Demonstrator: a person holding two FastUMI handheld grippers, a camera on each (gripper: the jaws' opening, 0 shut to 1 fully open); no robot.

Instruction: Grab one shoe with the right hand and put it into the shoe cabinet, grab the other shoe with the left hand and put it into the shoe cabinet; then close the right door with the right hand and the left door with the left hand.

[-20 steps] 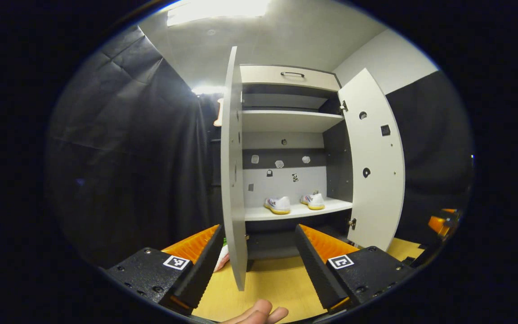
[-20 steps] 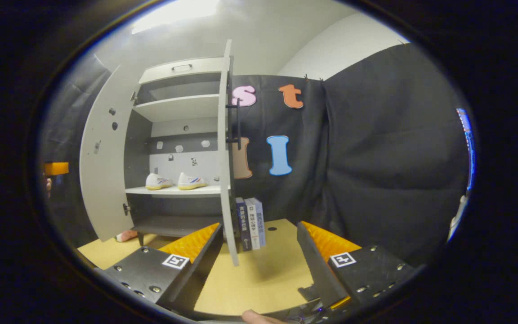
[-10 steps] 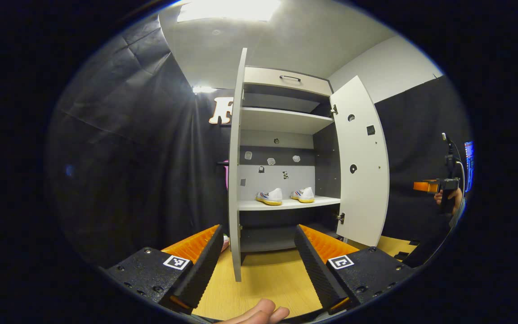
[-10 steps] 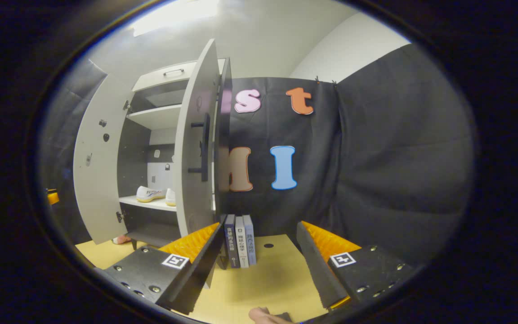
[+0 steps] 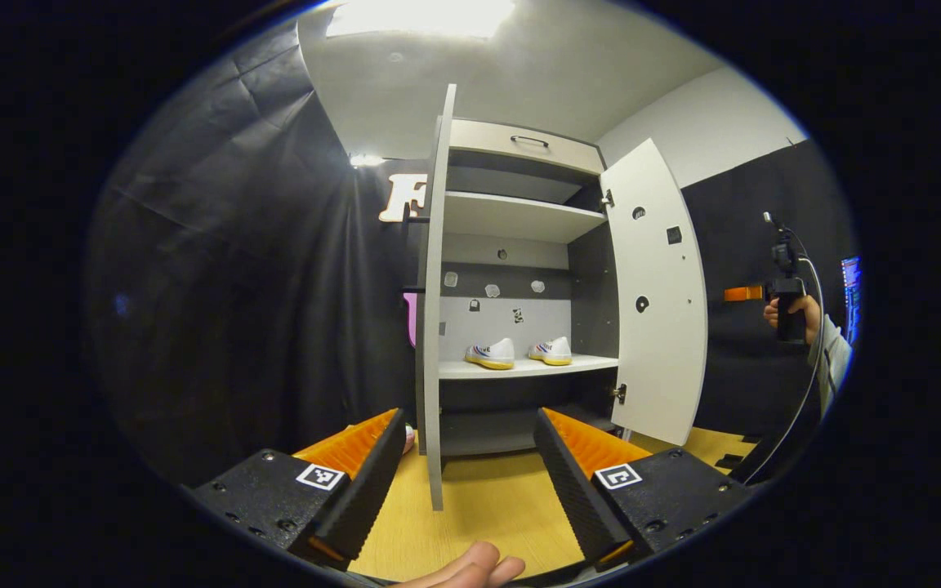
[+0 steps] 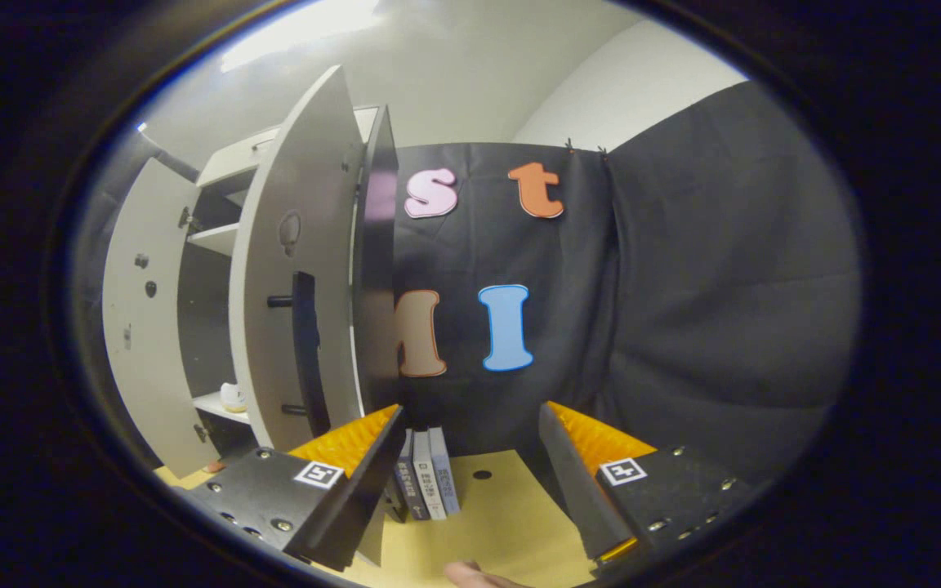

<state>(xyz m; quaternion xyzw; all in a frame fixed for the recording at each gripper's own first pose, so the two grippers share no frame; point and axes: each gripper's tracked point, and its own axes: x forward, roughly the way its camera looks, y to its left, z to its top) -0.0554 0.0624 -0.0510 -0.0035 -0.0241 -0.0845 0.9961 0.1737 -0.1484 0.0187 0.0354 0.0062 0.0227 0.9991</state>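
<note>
Both shoes (image 5: 519,354) sit on the cabinet (image 5: 519,220) shelf, doors open; left tool (image 5: 466,465) and right tool (image 6: 470,465) both released, empty.

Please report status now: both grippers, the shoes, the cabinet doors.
Left gripper open, empty. Right gripper open, empty, beside right door. Both shoes on shelf. Left door and right door open. Books by cabinet.
</note>
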